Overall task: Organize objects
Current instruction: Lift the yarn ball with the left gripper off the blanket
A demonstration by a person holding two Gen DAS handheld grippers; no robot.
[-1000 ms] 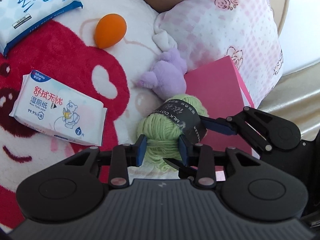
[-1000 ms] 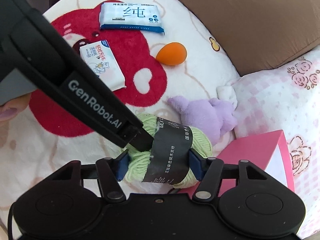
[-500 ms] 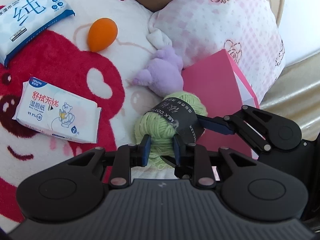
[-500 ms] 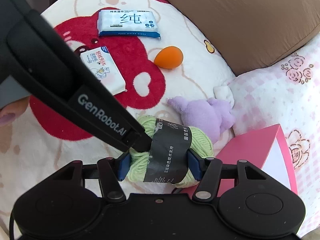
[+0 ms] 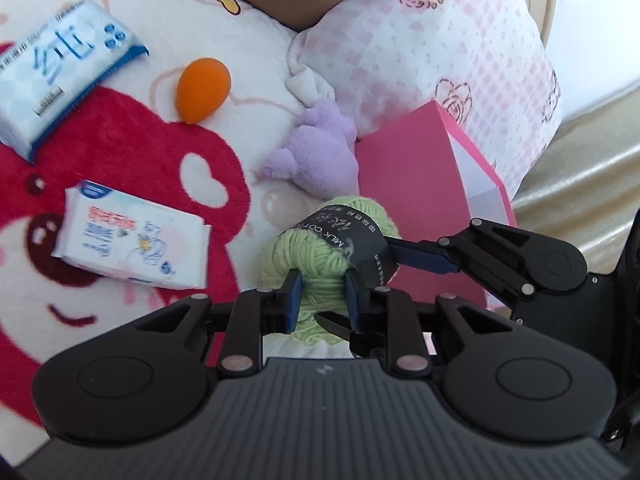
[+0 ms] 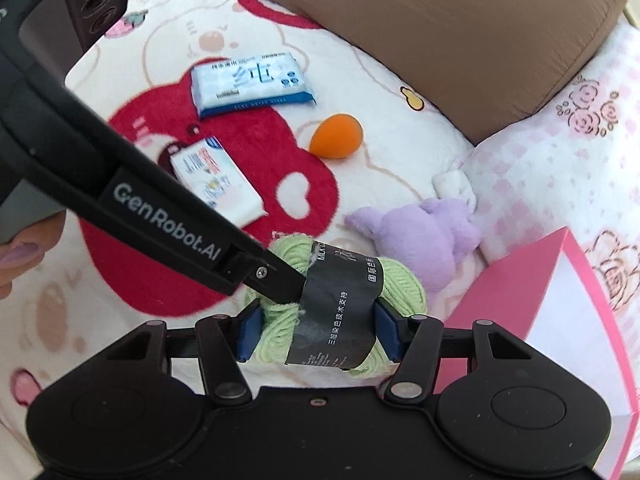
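Observation:
A green yarn ball with a black paper band is held above the bed by both grippers. My left gripper is shut on its near end. My right gripper is shut across the yarn ball at the band. The left gripper's arm crosses the right wrist view from the left. An open pink box lies just right of the yarn, also in the right wrist view.
A purple plush toy, an orange sponge egg, a blue wipes pack and a white wipes pack lie on the red-and-white blanket. A pink checked pillow and a brown pillow sit behind.
My left gripper's fingers have closed tighter on the yarn. Both grippers have lifted the yarn ball a little, so the blanket items look farther away.

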